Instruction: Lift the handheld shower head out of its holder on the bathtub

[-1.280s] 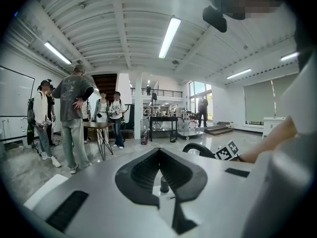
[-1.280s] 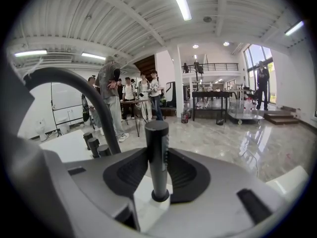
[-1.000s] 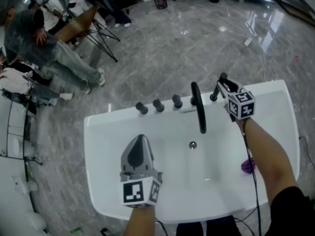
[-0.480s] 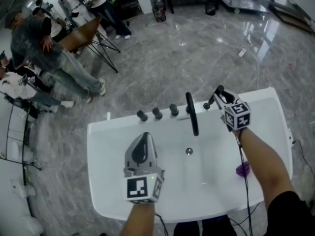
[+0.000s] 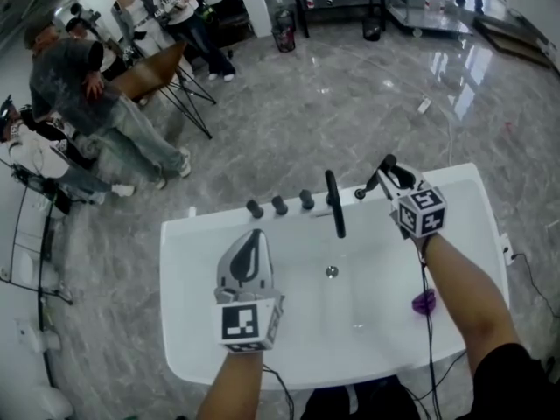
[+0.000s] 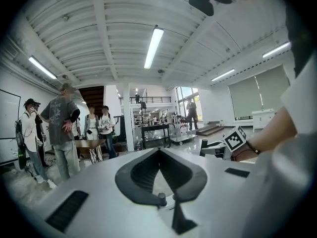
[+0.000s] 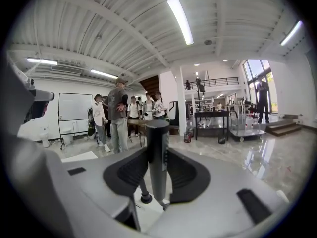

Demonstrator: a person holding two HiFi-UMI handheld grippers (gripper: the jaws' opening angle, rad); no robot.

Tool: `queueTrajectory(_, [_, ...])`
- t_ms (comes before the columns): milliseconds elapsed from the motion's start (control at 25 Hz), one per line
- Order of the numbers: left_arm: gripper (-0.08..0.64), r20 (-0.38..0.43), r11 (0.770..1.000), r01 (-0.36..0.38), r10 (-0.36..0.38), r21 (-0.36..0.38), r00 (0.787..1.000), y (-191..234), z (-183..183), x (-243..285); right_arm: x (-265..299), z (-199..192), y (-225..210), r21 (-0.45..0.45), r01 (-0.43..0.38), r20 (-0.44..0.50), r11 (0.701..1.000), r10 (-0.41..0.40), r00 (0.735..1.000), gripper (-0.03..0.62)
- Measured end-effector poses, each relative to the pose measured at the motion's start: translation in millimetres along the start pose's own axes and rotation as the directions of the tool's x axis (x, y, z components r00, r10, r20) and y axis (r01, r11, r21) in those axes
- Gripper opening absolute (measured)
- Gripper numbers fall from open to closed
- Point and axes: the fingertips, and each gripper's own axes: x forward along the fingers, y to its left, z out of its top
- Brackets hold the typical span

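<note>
The black handheld shower head [image 5: 385, 170] stands over the far rim of the white bathtub [image 5: 201, 226], right of the spout. My right gripper [image 5: 391, 177] is shut on it. In the right gripper view its dark round handle [image 7: 157, 167] stands upright between the pads of the right gripper [image 7: 158, 150]. A small round black piece [image 5: 359, 194] sits just below and to the left of the handle; I cannot tell whether it is the holder. My left gripper [image 5: 252, 241] hovers over the tub's left half, jaws shut on nothing, as the left gripper [image 6: 158, 151] also shows in its own view.
On the far rim are three black knobs [image 5: 279, 205] and a long black spout [image 5: 334, 206]. A drain [image 5: 332, 272] and a purple object [image 5: 423, 302] lie inside the tub. Several people and a chair [image 5: 149, 55] are on the grey floor at the upper left.
Both grippers have risen above the tub, and the tub now looks smaller and farther off. The right gripper has kept its hold on the shower head throughout.
</note>
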Motion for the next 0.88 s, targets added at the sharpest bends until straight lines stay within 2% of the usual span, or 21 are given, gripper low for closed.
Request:
queueTrajectory(280, [0.009, 0.007, 0.999, -0.052, 0.052, -0.006, 0.999, 16, 5, -22, -32, 39, 15, -0.007, -0.005, 0.036, 1.000, 0.005, 0.999, 0.127])
queueTrajectory(520, [0.009, -0.003, 0.999, -0.015, 0.015, 0.031, 1.000, 5, 35, -42, -68, 70, 27, -0.027, -0.022, 0.047, 0.999, 0.024, 0.999, 0.127])
queueTrajectory(880, [0.009, 0.025, 0.999, -0.011, 0.010, 0.046, 1.000, -6, 69, -72, -120, 107, 42, -0.048, -0.033, 0.080, 0.998, 0.036, 0.996, 0.127])
